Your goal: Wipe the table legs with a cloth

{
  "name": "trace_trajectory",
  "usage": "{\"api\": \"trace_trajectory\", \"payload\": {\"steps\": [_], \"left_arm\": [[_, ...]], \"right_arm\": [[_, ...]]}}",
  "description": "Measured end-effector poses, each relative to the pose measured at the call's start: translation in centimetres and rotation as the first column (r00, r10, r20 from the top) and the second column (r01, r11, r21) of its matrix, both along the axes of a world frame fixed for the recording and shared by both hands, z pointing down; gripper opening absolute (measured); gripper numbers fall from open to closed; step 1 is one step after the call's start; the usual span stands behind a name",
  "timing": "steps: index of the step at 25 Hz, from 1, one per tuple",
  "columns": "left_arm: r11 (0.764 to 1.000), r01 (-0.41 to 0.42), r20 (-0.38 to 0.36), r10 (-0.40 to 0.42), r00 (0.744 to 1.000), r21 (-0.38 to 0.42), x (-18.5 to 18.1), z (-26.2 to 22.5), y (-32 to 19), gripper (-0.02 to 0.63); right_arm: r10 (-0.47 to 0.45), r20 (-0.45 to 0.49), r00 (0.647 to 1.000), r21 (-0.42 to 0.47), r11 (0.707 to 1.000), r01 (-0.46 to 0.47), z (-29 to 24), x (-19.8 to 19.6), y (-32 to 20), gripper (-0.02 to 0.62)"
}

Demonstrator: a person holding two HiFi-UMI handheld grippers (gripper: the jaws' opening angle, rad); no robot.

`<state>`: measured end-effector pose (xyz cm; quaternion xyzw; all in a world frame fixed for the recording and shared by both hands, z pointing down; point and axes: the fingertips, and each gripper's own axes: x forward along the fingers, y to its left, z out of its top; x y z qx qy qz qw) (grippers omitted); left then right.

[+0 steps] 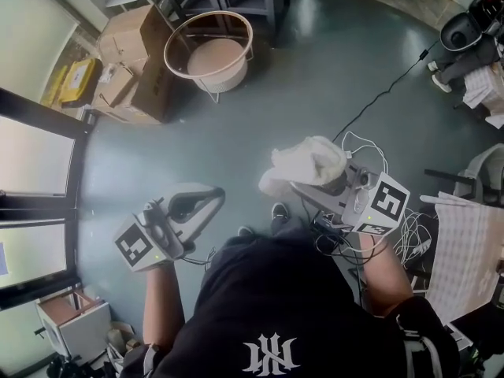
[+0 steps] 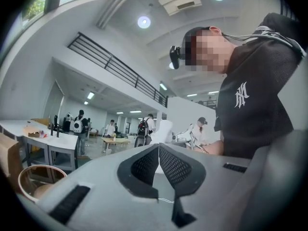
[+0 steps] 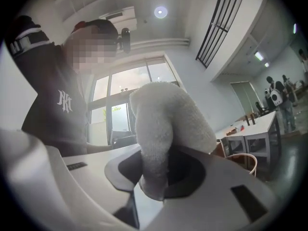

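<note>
Held out before the person's torso (image 1: 276, 305), right gripper (image 1: 303, 187) jaws clamp the cloth (image 1: 311, 160); left gripper (image 1: 209, 198) jaws meet empty.

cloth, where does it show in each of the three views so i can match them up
Head view: the cloth is right of centre, clamped in the right tool.
Left gripper view: a pale shape beyond the shut left tool may be it; uncertain.
Right gripper view: the cloth fills the centre, between the jaws.
Shared landmark: the round tub: head view upper left, left gripper view lower left, right gripper view lower right.
</note>
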<state>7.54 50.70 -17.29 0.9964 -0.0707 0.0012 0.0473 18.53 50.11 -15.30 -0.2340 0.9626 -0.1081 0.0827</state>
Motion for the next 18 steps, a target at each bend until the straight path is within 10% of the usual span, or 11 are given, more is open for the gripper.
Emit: {"api": "trace_trajectory", "payload": {"steps": [18], "left_arm": [[0.985,0.109,-0.174,-0.132,0.976,-0.135,-15.0,4.0,6.1,0.005]], "right_arm": [[-0.006,-0.139,0.990,-0.117,0.993,-0.010,1.0,-14.5,7.4,0.083]]}}
